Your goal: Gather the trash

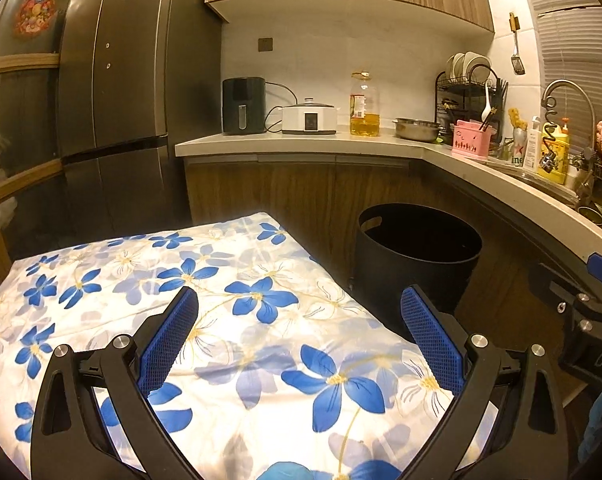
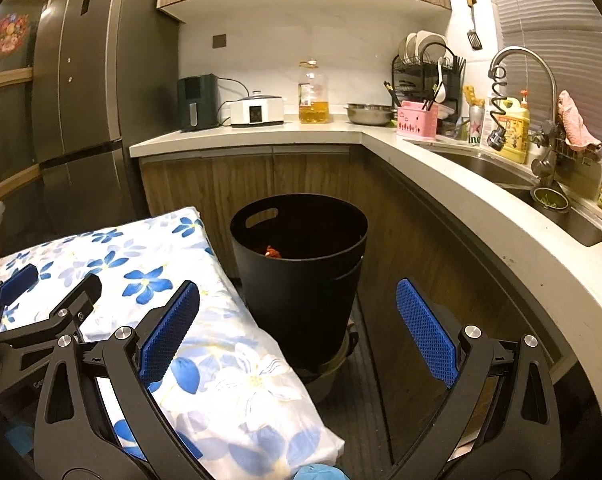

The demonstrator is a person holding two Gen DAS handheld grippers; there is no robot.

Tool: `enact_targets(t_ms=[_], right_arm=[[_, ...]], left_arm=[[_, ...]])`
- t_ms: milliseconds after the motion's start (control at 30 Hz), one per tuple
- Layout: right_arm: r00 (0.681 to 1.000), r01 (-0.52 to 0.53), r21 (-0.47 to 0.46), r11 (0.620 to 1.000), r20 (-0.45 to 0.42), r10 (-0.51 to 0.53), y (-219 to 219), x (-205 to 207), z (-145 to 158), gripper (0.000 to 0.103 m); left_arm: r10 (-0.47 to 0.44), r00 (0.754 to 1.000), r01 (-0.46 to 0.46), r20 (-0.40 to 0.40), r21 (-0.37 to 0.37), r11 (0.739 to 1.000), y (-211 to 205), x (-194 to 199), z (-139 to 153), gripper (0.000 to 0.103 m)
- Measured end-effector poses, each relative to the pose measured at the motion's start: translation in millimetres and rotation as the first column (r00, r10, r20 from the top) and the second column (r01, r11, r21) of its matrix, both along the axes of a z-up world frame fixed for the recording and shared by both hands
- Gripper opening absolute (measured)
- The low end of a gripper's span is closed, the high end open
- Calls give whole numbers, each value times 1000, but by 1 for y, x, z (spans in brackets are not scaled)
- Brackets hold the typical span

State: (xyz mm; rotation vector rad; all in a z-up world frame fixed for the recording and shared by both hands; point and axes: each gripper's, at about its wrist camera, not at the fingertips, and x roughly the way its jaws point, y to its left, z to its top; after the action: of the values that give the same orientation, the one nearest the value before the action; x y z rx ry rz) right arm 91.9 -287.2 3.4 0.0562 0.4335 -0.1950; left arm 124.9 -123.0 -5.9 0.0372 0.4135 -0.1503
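A black round bin (image 2: 301, 276) with a handle slot stands on the floor by the counter corner; a red-orange scrap (image 2: 273, 252) lies inside it. The same bin (image 1: 417, 256) shows in the left wrist view, its inside dark. My left gripper (image 1: 301, 300) hovers open over the flowered cloth (image 1: 205, 300), nothing between its blue pads. My right gripper (image 2: 299, 294) is open too, held in front of the bin, empty. In the right wrist view the left gripper (image 2: 49, 284) sits at the far left above the cloth (image 2: 173, 280).
An L-shaped counter (image 2: 441, 160) wraps around the right with a sink (image 2: 541, 200), faucet, oil bottle (image 2: 313, 92), steel bowl, pink caddy and dish rack. A tall dark fridge (image 1: 117, 100) stands at the left. Dark floor lies between cloth and cabinets.
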Motion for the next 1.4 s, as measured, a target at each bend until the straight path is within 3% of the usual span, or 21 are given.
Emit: enact_targets(t_ms=[500,1400], right_arm=[[1000,-5,-18,1000,16,5,19,-29,3,97],[1000,-17,-17,1000,20,17,32,-34,4,97]], left_arm=[[-7,1000,7,11,-6,1000,12,-30,2,97],[23,1000,-23,12,-19,1000,27,-34,2,97]])
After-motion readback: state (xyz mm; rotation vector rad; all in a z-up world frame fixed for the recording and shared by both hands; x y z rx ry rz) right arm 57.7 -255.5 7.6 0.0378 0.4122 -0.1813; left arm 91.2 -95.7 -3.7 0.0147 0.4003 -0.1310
